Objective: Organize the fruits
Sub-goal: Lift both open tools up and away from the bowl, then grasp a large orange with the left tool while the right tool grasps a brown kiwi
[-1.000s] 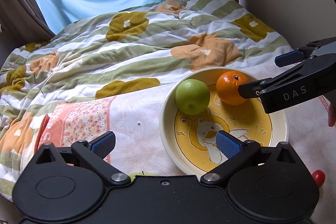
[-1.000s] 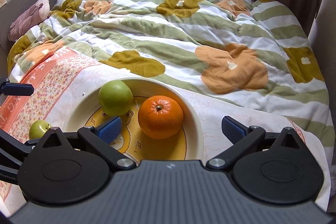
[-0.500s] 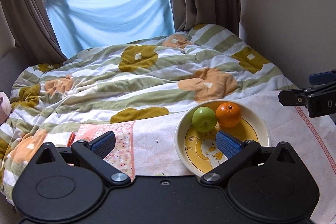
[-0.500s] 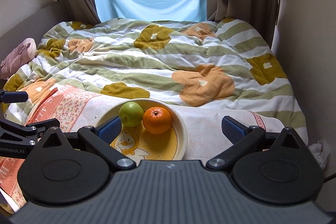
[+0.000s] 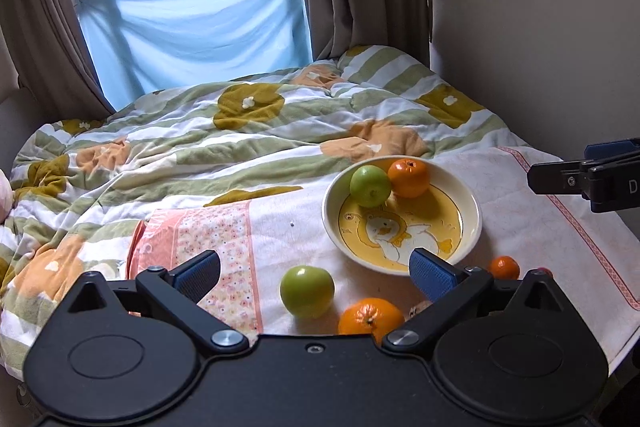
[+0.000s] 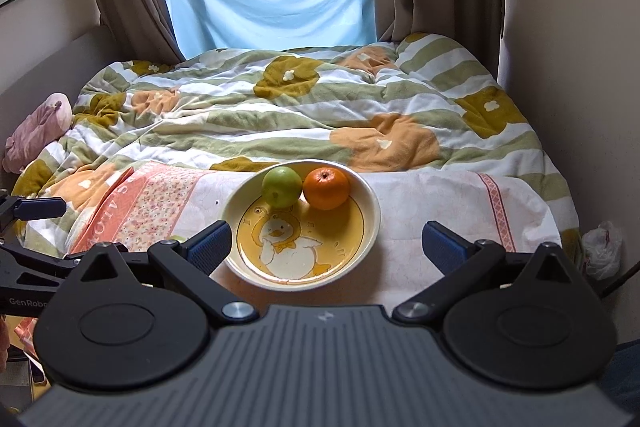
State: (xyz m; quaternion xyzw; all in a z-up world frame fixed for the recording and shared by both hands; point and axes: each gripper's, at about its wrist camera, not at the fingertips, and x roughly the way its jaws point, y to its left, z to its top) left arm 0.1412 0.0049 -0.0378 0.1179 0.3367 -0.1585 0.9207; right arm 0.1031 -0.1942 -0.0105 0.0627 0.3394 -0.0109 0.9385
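Bed (image 5: 280, 147), orange (image 5: 370, 317) partly hidden, red thing (image 5: 541, 270) unclear

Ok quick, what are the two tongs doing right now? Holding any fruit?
Left tongs: open, holding nothing.
Right tongs: open, holding nothing.

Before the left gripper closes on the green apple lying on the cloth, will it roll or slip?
The green apple is round and lies on soft cloth, so a nudge would probably roll it only a little. Its skin looks smooth and glossy, so it may slip.
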